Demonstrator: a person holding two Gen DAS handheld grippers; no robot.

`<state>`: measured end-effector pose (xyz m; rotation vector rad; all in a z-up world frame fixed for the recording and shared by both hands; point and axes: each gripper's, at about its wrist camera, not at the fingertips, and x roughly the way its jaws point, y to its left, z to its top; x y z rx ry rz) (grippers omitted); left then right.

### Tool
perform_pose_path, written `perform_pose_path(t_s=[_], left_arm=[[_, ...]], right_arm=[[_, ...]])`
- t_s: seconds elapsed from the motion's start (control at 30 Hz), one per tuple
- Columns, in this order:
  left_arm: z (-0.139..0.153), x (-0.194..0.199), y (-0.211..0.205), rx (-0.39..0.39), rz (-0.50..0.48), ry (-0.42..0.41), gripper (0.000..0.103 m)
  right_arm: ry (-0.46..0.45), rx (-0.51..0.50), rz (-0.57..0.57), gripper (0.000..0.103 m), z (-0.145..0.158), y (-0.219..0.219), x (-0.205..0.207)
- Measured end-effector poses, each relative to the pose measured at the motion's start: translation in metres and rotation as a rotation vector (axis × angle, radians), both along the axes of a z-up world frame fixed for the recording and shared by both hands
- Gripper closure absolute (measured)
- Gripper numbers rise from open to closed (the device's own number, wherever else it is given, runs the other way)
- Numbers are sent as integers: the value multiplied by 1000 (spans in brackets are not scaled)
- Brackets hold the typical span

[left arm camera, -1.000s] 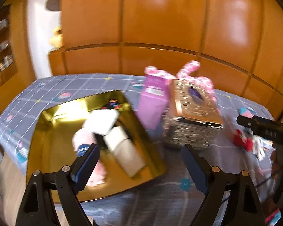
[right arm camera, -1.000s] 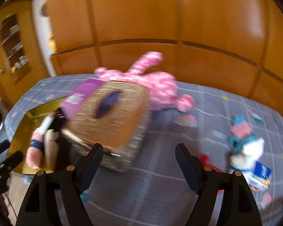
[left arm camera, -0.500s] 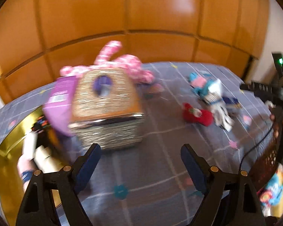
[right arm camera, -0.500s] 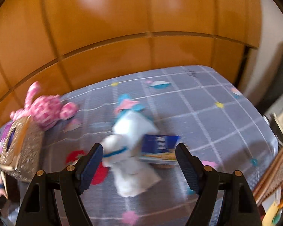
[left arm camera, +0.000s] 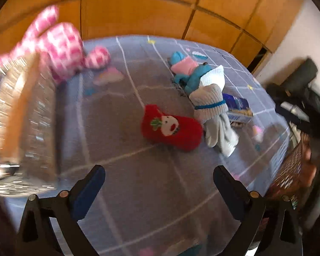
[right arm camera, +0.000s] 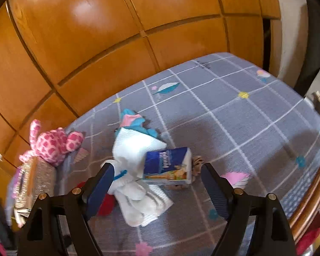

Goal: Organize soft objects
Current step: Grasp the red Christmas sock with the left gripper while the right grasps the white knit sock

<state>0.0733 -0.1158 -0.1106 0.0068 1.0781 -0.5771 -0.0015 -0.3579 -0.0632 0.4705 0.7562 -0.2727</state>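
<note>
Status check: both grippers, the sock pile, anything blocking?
Left gripper open, empty, short of red sock. Right gripper open, framing tissue pack on white socks. Pack sits atop the pile; glitter box off left.

The left hand-held gripper (left arm camera: 159, 188), black-framed with blue-padded fingers (left arm camera: 89, 188), hovers over the grey grid-patterned bedcover (left arm camera: 138, 192), jaws spread wide with nothing between them. The right hand-held gripper (right arm camera: 157, 184) is likewise spread wide above the same bedcover, its blue pads (right arm camera: 101, 184) gripping nothing.
</note>
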Motion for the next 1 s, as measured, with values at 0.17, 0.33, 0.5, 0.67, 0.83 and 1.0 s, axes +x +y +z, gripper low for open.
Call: perform_pose_path(t_s=[0.17,0.33,0.5,0.67,0.83,1.0], left_arm=[[-4,19,-16,-3,44,30,21],[-2,32,-31,25,44,-9,26],[-9,41,-45,56,21,-5,26],[-28,51,-54,85,-4,28,55],[-24,49,-43,30,-6,6,70],[-16,41,-26,2,16,-1,71]], right_arm=[[-38,24,23,18,2,0,-3],[-44,15,45,18,3,2,-2],[-51,33,52,18,2,0,-2],[-49,57,49,18,0,-2,-1],[-36,57,53,18,0,-1,1],[8,62,73,18,-4,1,8]])
